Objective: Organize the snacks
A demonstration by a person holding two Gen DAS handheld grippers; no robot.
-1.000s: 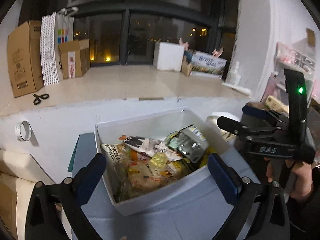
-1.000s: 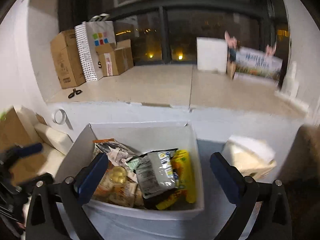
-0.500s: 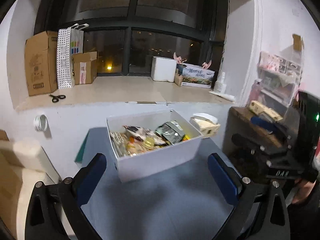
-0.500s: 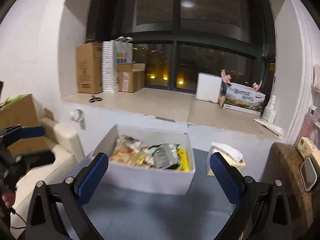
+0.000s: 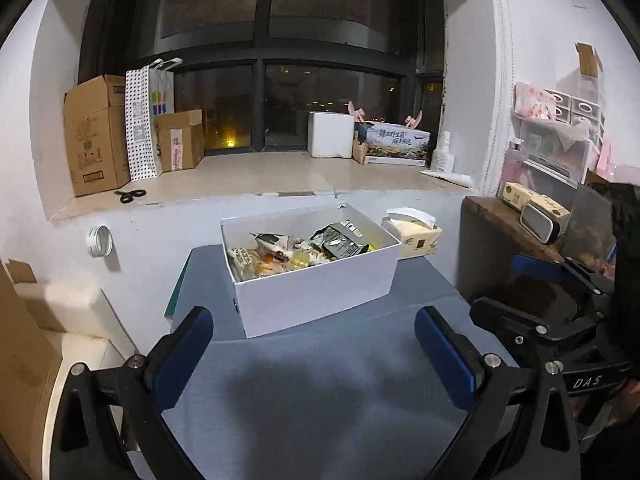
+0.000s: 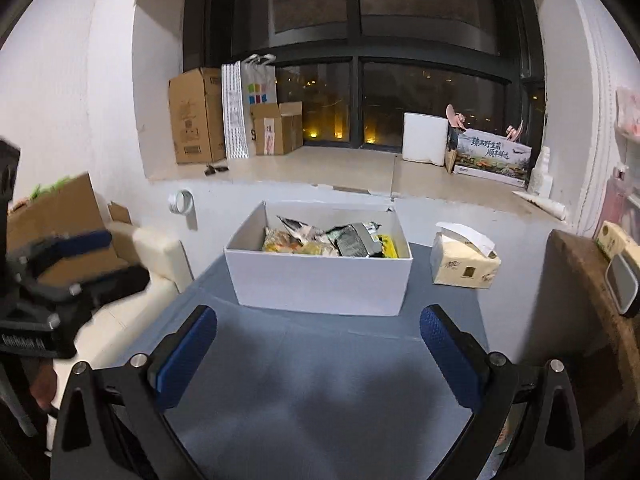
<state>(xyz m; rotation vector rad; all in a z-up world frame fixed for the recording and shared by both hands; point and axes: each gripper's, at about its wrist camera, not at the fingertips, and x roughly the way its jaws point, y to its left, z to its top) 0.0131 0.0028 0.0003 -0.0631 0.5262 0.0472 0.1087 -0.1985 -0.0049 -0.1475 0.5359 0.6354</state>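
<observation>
Left of the box [image 6: 320, 276], beyond the edge of the blue surface [image 6: 320, 392], the left gripper [image 5: 316, 352] hangs with jaws wide apart, holding nothing. At centre, the white open box stands near the surface's far edge under the sill [image 6: 320, 172]; the snacks [image 6: 332, 238] lie inside it in a loose heap: pale packets left, a dark pouch [image 6: 354, 240] in the middle, a yellow pack at the right wall. Right of the box, well short of it, the right gripper [image 6: 318, 356] is likewise spread and empty; a tissue pack [image 6: 464, 266] sits further right. No snack lies outside, so gathering appears done; any sorting within is left.
</observation>
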